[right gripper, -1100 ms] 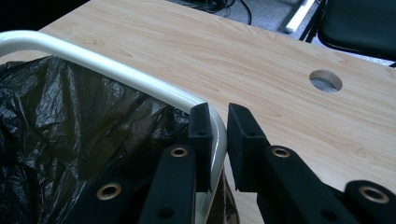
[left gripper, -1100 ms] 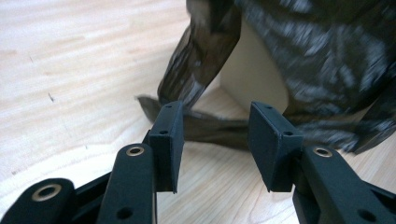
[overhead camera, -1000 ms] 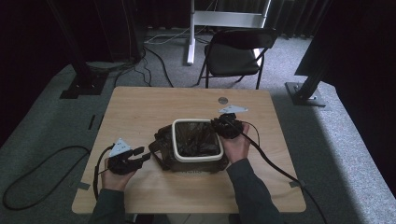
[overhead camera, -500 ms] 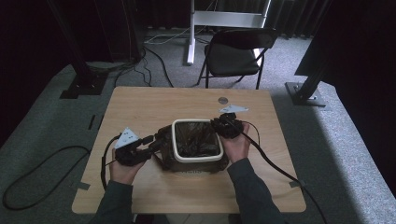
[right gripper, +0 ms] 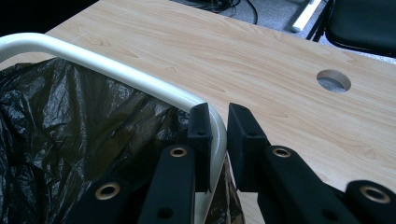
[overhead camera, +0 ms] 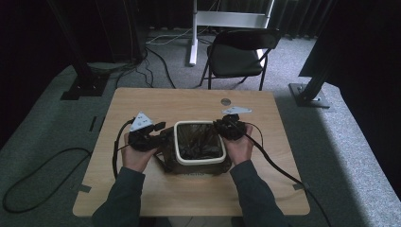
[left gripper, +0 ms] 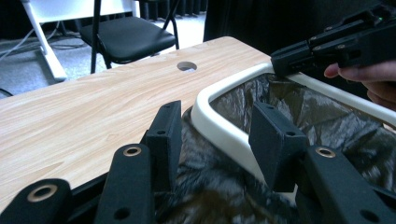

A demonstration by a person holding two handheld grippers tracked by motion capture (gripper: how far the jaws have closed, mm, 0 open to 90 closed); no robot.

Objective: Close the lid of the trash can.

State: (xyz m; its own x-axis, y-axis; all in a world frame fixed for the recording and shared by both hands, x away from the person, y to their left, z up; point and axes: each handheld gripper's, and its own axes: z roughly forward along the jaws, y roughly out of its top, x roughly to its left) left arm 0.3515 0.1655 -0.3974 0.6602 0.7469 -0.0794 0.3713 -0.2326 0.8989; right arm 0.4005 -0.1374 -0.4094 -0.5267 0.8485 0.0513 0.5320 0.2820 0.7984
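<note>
High view: a light wooden table (overhead camera: 142, 189) with a round hole (overhead camera: 226, 101) near its far edge stands on grey carpet; a black folding chair (overhead camera: 236, 56) and cables lie beyond it, with dark curtains around. A bin (overhead camera: 176, 135) with a white rim, lined with a black bag (overhead camera: 198, 142), sits mid-table, nearer the person's edge. The left gripper (overhead camera: 158, 136) is at the bin's left side, the right gripper (overhead camera: 222, 125) at its far right corner.

Left gripper view: pale wood grain runs away to the hole (left gripper: 187, 66), with the chair (left gripper: 126, 39) behind. The jaws stand apart, straddling the white rim (left gripper: 219, 128), one outside over crumpled bag (left gripper: 210, 186), one inside; they are not pressed on it. The right gripper (left gripper: 292, 58) rests on the far rim.

Right gripper view: the jaws are clamped on the rim (right gripper: 93, 63) at its rounded corner, one inside against the glossy, wrinkled bag (right gripper: 70, 130), one outside. The table (right gripper: 261, 65) and hole (right gripper: 333, 80) lie beyond.
</note>
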